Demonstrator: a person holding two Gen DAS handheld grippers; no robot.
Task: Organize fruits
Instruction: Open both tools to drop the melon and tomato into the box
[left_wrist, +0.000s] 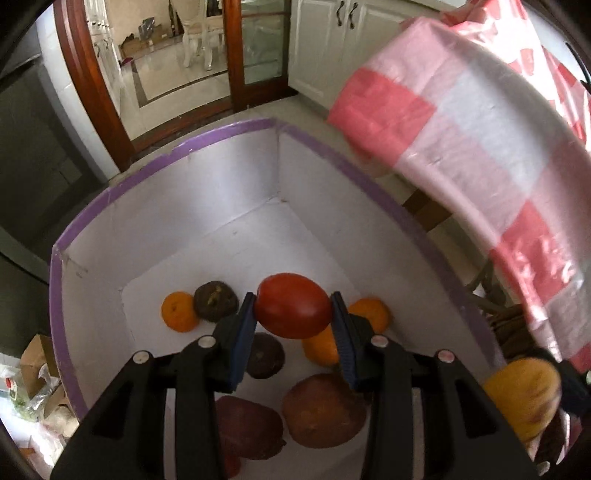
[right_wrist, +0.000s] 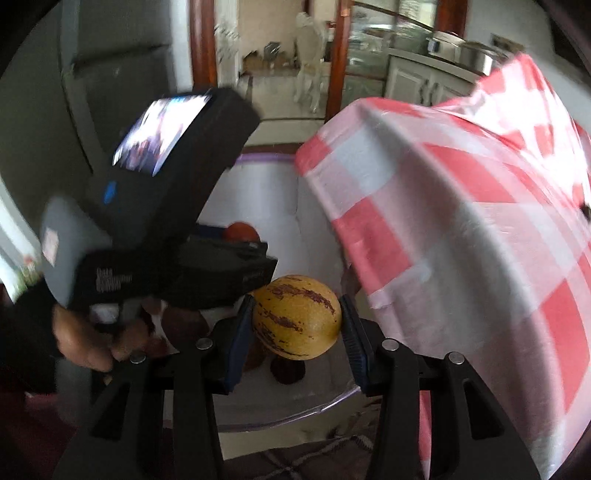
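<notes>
In the left wrist view my left gripper (left_wrist: 293, 314) is shut on a red tomato (left_wrist: 291, 305), held over a white box with a purple rim (left_wrist: 177, 151). On the box floor lie several fruits: oranges (left_wrist: 178, 311), dark brown fruits (left_wrist: 216, 301) and reddish-brown ones (left_wrist: 321, 410). In the right wrist view my right gripper (right_wrist: 297, 326) is shut on a yellow fruit with purple streaks (right_wrist: 295, 321), above the near edge of the same box (right_wrist: 258, 184). That yellow fruit (left_wrist: 524, 395) also shows at the lower right of the left wrist view. The tomato (right_wrist: 241, 232) peeks out beyond the left gripper body (right_wrist: 159, 206).
A table draped in a red and white checked cloth (left_wrist: 461, 140) stands right beside the box, its edge overhanging the right side. A hand (right_wrist: 81, 339) holds the left gripper's handle. A wooden doorway (left_wrist: 92, 74) and white cabinets (left_wrist: 332, 33) lie beyond.
</notes>
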